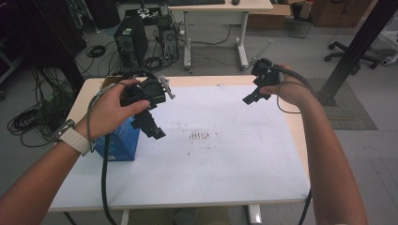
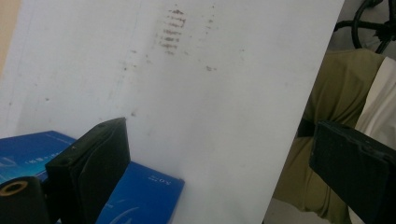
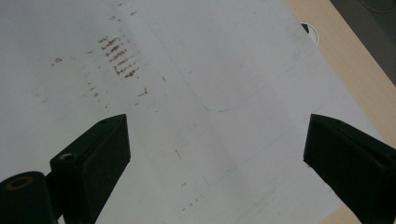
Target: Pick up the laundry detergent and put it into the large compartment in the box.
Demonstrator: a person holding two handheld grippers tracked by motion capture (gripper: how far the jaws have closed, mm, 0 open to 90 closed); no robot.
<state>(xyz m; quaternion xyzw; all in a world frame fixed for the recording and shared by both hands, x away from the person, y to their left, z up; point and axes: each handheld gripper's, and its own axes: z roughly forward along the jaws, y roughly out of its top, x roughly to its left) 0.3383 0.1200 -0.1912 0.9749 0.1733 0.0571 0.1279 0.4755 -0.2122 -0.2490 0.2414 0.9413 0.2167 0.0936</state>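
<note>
Above the desk: both tongs hung in the air, neither touching anything.
Left tongs (image 1: pixel 149 125): jaws stood wide apart with nothing between them, just over the blue box (image 1: pixel 121 143).
Right tongs (image 1: pixel 253 96): jaws likewise spread and bare, well apart from the box, over the far right part of the sheet.
Blue box: lay flat at the left edge of the desk, partly under the left hand (image 1: pixel 110 112); its printed lid showed beneath the left jaw in the left gripper view (image 2: pixel 140 193).
Handling: it looked like a light, stiff cardboard carton with a smooth, perhaps slippery, print (the contents were hidden, so the weight was a guess).
Hold: across its two long sides near the middle seemed safest, squeezed gently so the walls would not cave.
Surface: a white sheet (image 1: pixel 225 159) covered the wooden desk (image 1: pixel 206 80), marked by a patch of brown smudges (image 1: pixel 200 136).
Room: a computer tower (image 1: pixel 131 40), loose cables on the floor, a second table and an office chair stood behind.
</note>
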